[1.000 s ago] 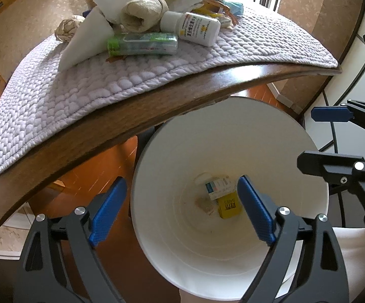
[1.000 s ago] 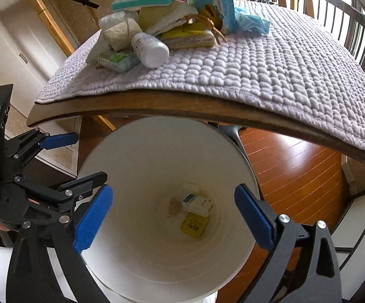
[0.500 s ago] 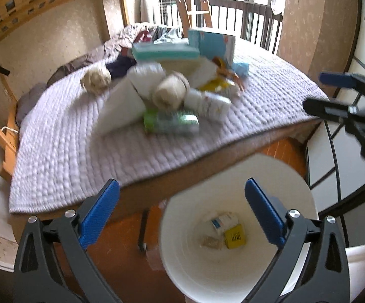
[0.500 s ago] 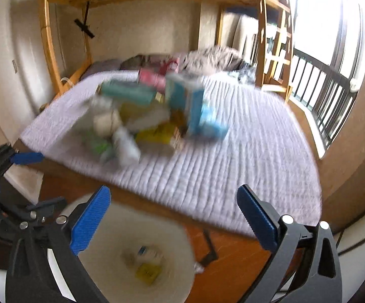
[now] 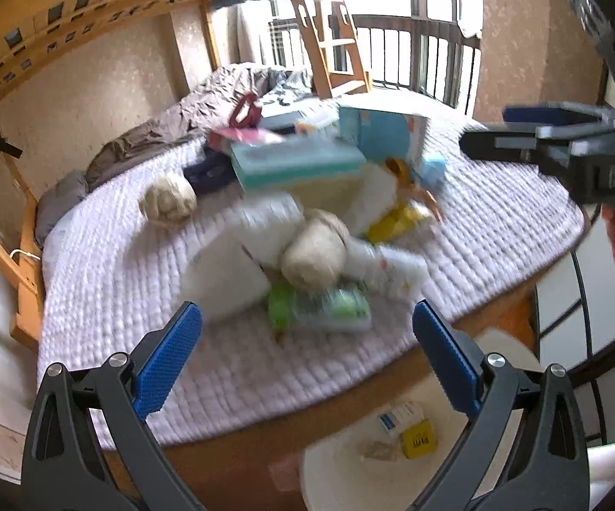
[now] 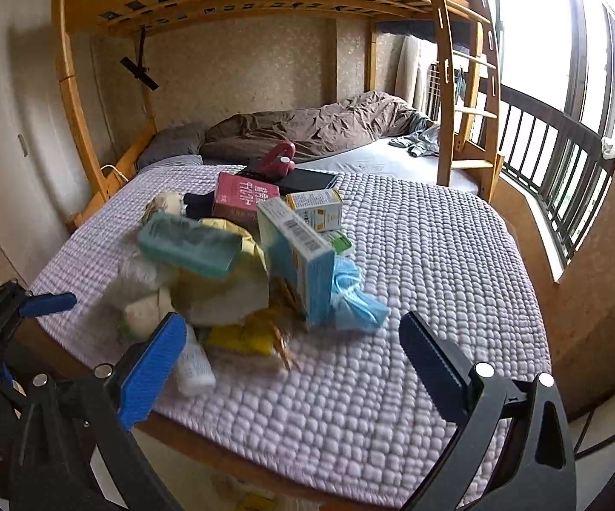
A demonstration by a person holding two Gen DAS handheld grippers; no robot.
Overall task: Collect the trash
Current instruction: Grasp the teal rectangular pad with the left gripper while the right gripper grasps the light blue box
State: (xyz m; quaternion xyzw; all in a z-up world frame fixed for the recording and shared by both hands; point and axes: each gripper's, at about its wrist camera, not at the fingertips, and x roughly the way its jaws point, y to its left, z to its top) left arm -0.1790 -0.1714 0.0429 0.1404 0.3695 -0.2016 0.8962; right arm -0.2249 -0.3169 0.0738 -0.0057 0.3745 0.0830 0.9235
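Left wrist view
Left gripper (image 5: pixel 305 351): jaws standing wide apart, holding nothing, hanging over the near edge of the bed (image 5: pixel 107 298)
Trash pile (image 5: pixel 307 230): lying blurred in the middle of the quilt; a green packet (image 5: pixel 324 306) is sitting nearest the jaws, a teal box (image 5: pixel 294 162) on top
Paper ball (image 5: pixel 169 202): lying apart, left of the pile
Bucket (image 5: pixel 341 481): standing on the floor below the bed edge, holding a yellow packet (image 5: pixel 418 438) and a small box (image 5: pixel 399 415)
Right gripper (image 5: pixel 533 132): showing at right, above the quilt; whether the jaws are apart cannot be told here

Right wrist view
Right gripper (image 6: pixel 290 353): jaws spread wide, empty, pointing at the pile (image 6: pixel 239 264)
White bottle (image 6: pixel 192 362): lying just beside the left jaw
Blue mask (image 6: pixel 356 294): resting against an upright blue box (image 6: pixel 303 255)
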